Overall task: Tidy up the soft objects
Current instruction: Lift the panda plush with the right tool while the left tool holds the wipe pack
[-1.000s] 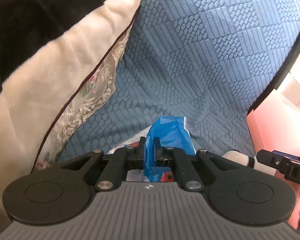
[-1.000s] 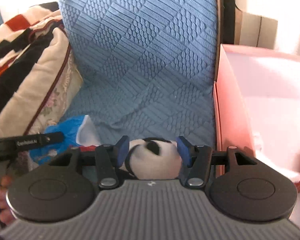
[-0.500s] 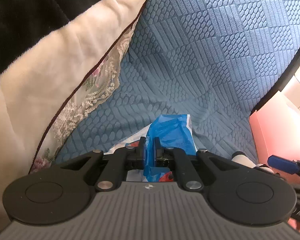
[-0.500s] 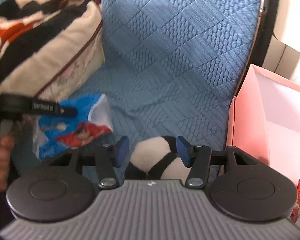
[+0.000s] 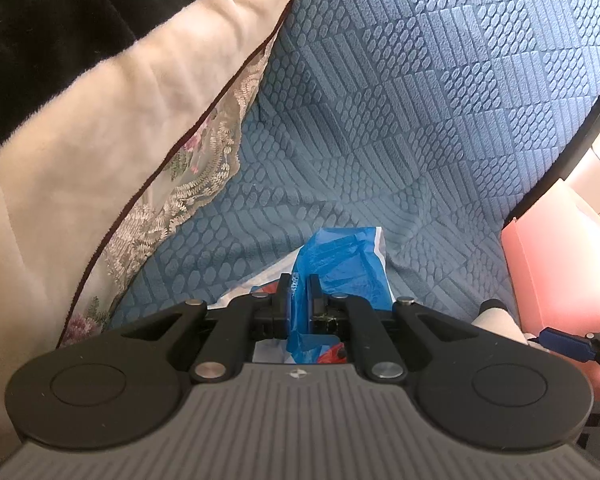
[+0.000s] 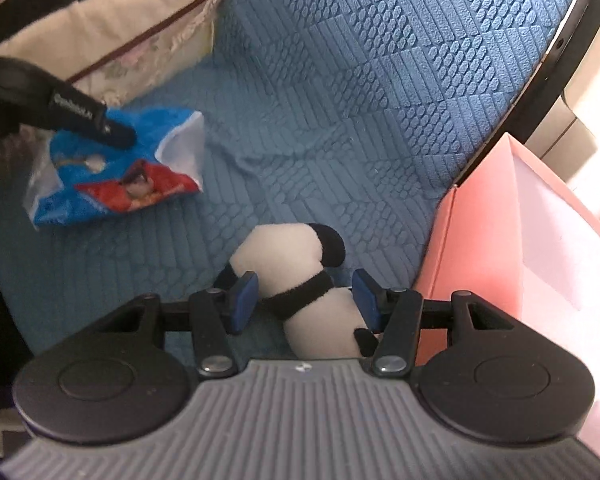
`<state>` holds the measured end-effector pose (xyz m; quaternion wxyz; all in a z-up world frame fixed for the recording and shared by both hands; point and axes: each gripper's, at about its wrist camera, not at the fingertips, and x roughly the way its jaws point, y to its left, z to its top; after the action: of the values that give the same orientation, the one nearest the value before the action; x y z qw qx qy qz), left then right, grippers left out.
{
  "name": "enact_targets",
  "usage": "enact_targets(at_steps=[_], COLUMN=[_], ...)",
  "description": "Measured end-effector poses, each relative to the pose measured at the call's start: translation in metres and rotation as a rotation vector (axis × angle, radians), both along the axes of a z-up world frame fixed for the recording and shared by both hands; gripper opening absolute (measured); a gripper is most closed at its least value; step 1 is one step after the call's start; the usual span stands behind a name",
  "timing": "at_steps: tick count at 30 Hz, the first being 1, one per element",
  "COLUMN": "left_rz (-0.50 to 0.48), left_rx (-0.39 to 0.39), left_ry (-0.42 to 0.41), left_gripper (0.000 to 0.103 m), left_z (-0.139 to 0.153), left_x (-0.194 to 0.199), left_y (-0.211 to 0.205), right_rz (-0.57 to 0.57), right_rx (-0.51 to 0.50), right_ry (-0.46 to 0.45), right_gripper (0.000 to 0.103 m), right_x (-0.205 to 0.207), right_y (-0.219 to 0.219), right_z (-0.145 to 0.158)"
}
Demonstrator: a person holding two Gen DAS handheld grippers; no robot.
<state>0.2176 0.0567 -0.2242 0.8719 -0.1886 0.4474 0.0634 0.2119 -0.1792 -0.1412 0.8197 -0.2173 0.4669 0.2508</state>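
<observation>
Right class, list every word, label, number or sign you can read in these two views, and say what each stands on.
Nothing reads clearly in either view.
White lettering on the left gripper finger: blurred, unreadable.
White print on the blue packet, pinched in the jaws: too small.
Small white emblem on the right gripper body: a mark, no letters.
Panda toy: no text.

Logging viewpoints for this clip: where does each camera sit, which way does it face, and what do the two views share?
Left wrist: rides the left tongs, angled down at the blue quilted sofa cover; its shut fingers pinch the crinkly blue plastic packet.
Right wrist: rides the right tongs, angled down; its blue pads flank the black-and-white plush panda beside the pink box.
Shared: packet, panda, cover, box, cream embroidered cushion; each view catches the other tongs.
</observation>
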Motion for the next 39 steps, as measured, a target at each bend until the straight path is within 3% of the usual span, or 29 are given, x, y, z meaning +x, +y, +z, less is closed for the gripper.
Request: enact_targets(at_steps=[15,29,39], left_rz=[-0.011,-0.011,-0.019], left_rx=[0.008,0.006,0.003], left_ry=[0.003,0.002,-0.014], left_gripper=[0.008,0.008,0.008], left_z=[-0.002,-0.001,0.002], left_x=[0.001,0.001,-0.001], left_y=[-0.003,-0.004,-0.002], right_rz=[0.12,0.121,0.075], right_rx=[-0.279,-0.286,-0.204], right_ry=[-0.133,-0.116,-0.074], right_gripper=[0.057,0.056,0.045], right_x=[-0.019,-0.003,0.008], right_y=[0.027,0.034,0.027], right_z=[-0.027,-0.033,-0.028])
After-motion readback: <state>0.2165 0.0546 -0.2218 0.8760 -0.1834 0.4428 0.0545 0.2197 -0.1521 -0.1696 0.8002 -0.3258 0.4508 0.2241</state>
